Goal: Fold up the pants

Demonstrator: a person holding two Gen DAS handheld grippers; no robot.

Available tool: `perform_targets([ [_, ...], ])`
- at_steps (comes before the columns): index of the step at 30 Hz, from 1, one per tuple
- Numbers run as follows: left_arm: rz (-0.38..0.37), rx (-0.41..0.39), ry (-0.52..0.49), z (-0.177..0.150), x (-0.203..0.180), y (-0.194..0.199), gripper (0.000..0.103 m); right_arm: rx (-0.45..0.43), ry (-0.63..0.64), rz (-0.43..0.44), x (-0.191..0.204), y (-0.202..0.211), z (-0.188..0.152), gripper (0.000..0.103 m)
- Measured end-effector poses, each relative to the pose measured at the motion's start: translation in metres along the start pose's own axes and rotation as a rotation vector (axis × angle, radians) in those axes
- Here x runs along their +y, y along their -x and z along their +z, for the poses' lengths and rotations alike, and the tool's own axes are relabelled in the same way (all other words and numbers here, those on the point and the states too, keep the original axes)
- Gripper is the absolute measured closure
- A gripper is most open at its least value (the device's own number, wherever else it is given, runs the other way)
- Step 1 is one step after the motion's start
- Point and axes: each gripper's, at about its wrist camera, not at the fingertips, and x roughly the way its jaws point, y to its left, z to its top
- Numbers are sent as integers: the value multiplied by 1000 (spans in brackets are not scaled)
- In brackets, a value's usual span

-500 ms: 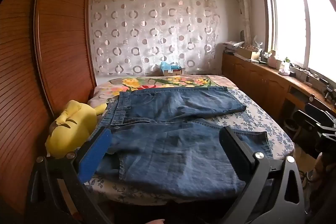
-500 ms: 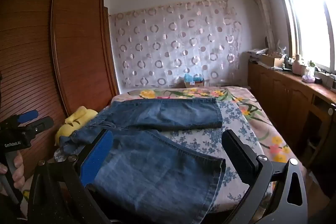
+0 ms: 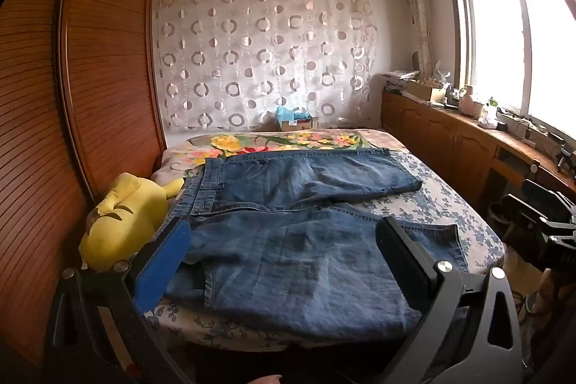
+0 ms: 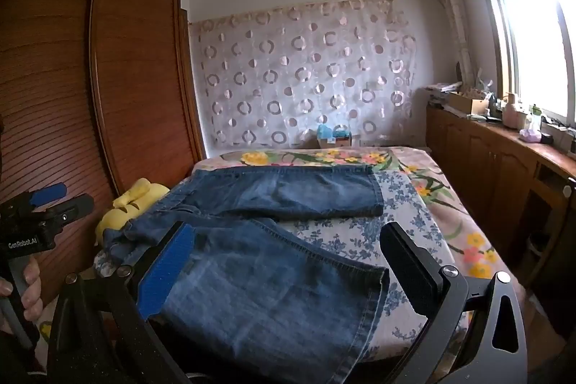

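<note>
Blue denim pants [image 3: 288, 225] lie spread flat on the bed [image 3: 468, 215], waistband to the left, both legs pointing right, near leg hanging slightly over the front edge. They also show in the right wrist view [image 4: 266, 279]. My left gripper [image 3: 280, 258] is open and empty, held above the near leg close to the waist end. My right gripper [image 4: 284, 265] is open and empty, above the near leg's hem end. The left gripper also appears at the left edge of the right wrist view [image 4: 46, 204].
A yellow plush toy [image 3: 122, 222] lies at the bed's left edge against the wooden wardrobe [image 3: 72, 132]. Wooden cabinets [image 3: 450, 146] with clutter run along the right under the window. A box [image 3: 293, 121] stands beyond the bed's far end.
</note>
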Motion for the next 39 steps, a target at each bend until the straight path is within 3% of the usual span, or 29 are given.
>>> perform_targets([
  [39,0,-3,2,0,0,0,0,8,3,1,3,-1,1,0],
])
